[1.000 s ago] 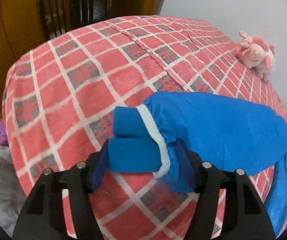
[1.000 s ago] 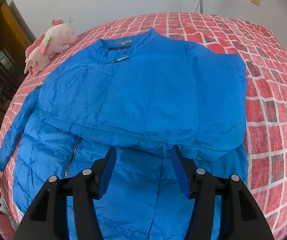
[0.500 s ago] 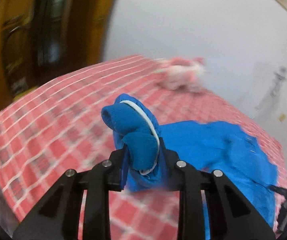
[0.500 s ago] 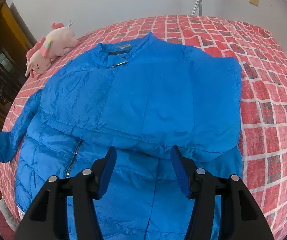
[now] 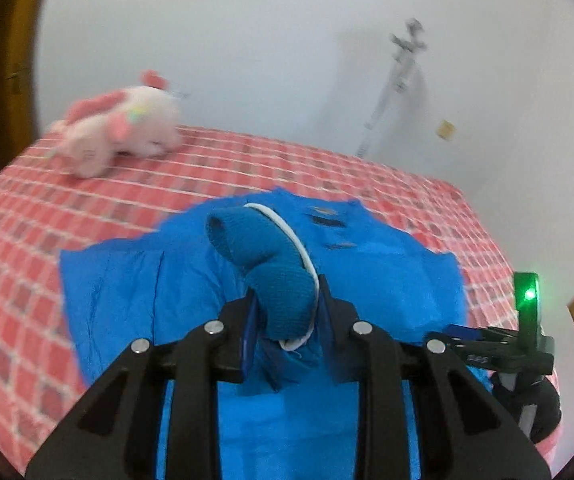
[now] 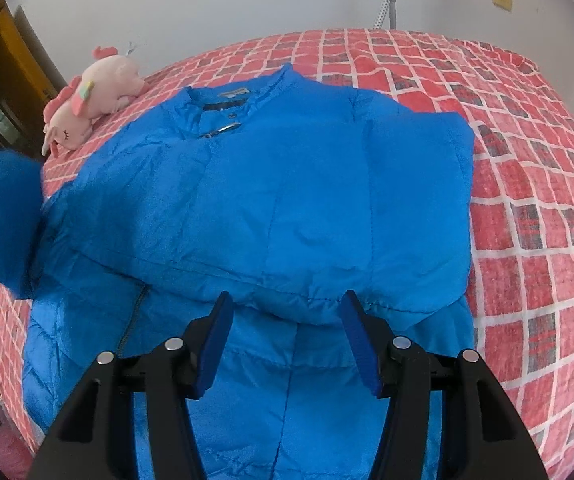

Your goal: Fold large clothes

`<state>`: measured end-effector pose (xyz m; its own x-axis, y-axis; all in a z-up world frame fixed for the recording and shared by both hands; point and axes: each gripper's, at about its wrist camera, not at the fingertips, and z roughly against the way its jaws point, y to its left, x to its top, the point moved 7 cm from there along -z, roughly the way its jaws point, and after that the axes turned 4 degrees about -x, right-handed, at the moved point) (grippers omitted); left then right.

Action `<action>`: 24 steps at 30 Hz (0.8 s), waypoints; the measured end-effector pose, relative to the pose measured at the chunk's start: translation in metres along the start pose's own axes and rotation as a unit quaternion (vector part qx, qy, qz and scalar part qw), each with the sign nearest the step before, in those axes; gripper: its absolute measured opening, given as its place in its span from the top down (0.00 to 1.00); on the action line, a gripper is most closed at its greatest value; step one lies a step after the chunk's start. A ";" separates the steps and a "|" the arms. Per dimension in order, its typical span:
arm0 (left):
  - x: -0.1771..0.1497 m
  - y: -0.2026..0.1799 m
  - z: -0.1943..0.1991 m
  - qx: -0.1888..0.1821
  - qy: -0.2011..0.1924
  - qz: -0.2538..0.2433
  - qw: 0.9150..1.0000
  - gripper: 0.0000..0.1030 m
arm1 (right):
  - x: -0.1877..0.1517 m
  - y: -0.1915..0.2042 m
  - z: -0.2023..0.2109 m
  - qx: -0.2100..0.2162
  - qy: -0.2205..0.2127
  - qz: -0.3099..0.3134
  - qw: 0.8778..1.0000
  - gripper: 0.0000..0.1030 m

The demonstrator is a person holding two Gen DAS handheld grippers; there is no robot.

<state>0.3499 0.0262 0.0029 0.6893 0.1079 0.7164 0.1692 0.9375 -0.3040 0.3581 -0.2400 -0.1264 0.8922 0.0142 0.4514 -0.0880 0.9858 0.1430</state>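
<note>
So the blue puffer jacket [image 6: 271,208] is lying face up in the middle of the bed [image 6: 547,216], collar toward the wall, with the right-hand sleeve already folded across the chest. The left gripper [image 5: 285,312] has the other sleeve cuff [image 5: 271,268] pinched tight in its jaws, knit cuff with the white trim sticking up out of them, and it's held up over the jacket body. From the right-hand camera you can see that sleeve as a blue blur at the far left edge. The right gripper [image 6: 287,336] hovers low over the folded sleeve's hem, jaws roughly half open with nothing in them, not touching fabric as far as I can tell.

What I'd worry about:

- That cuff is thick ribbed knit and only the end of it is in the jaws. A quick swing could let it slip out, and then the sleeve flops wherever it wants.
- Puffer fabric is slick and springy. Drop the sleeve without pressing it and it'll probably slide off or puff back open.
- Dragging the sleeve across could tug the whole jacket sideways and undo the first fold, since the right gripper isn't pinning anything down.
- The pink plush toy [image 6: 91,100] sits just beside the collar, so a wide arc could clip it.
- The zipper [image 6: 131,320] edge near the lower left could bunch under the fold.
</note>
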 end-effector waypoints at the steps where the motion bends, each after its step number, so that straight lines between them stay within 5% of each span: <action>1: -0.002 -0.008 -0.015 -0.004 0.010 -0.004 1.000 0.76 | 0.000 0.000 0.000 0.000 0.000 0.000 1.000 0.45; 12: -0.031 0.004 -0.100 -0.015 0.093 0.012 0.996 0.75 | 0.000 0.000 -0.009 -0.004 0.005 0.006 1.000 0.45; 17: -0.033 -0.006 -0.087 -0.072 0.106 0.030 0.991 0.62 | 0.000 0.000 -0.008 -0.002 0.004 0.007 1.000 0.44; 21: -0.025 -0.011 -0.052 -0.115 0.076 0.030 0.990 0.51 | 0.000 0.000 -0.007 0.001 0.003 0.006 1.000 0.44; 24: -0.021 0.003 -0.040 -0.081 0.064 0.022 0.994 0.50 | 0.000 0.001 -0.007 -0.002 0.002 0.008 1.000 0.44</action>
<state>0.3646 0.0139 -0.0383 0.7809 0.0948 0.6174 0.2407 0.8664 -0.4375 0.3614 -0.2381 -0.1325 0.8921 0.0299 0.4508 -0.1003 0.9860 0.1331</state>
